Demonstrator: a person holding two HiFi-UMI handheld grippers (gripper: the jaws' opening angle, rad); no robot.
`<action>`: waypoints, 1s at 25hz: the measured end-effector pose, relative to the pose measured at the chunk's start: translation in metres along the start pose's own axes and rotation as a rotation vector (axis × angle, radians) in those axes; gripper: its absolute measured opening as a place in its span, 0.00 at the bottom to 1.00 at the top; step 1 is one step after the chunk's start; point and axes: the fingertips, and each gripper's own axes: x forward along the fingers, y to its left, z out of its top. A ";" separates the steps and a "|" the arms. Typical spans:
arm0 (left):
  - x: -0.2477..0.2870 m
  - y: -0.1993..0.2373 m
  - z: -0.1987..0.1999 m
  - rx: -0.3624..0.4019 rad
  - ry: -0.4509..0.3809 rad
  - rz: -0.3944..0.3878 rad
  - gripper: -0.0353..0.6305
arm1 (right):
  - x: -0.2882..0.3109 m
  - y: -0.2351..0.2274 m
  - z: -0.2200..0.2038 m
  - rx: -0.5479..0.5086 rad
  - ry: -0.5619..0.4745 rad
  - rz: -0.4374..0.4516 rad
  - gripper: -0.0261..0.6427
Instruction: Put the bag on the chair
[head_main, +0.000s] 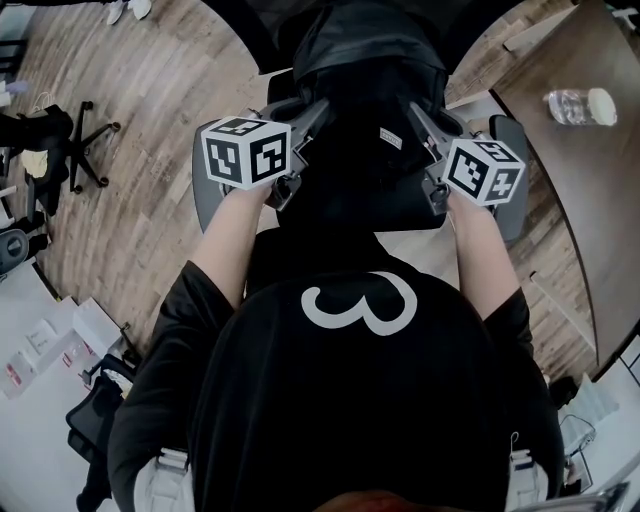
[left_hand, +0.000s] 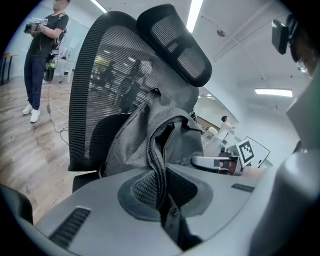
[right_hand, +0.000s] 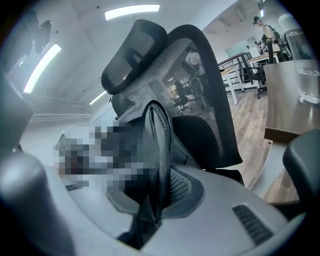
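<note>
Left gripper (head_main: 303, 128) and right gripper (head_main: 428, 128) both clamped on bag (head_main: 365, 120) edges; I see bag centre-frame, in front of chair (left_hand: 95, 75) backrest.

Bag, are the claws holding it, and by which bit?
Yes. The left claw and the right claw are each shut on the bag, pinching a narrow fold of its edge, one on each side.

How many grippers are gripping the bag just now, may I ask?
2: the left gripper pinches the bag on its left, the right gripper on its right; both grips show clearly.
</note>
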 end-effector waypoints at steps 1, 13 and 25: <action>0.001 0.001 -0.001 0.001 -0.002 0.003 0.10 | 0.000 0.000 -0.001 -0.002 0.000 0.000 0.12; 0.022 0.029 0.001 -0.067 -0.045 0.074 0.11 | 0.015 -0.014 -0.004 0.007 -0.003 -0.011 0.12; 0.017 0.035 -0.009 -0.146 -0.048 0.052 0.33 | 0.017 -0.008 -0.003 0.049 -0.027 0.027 0.13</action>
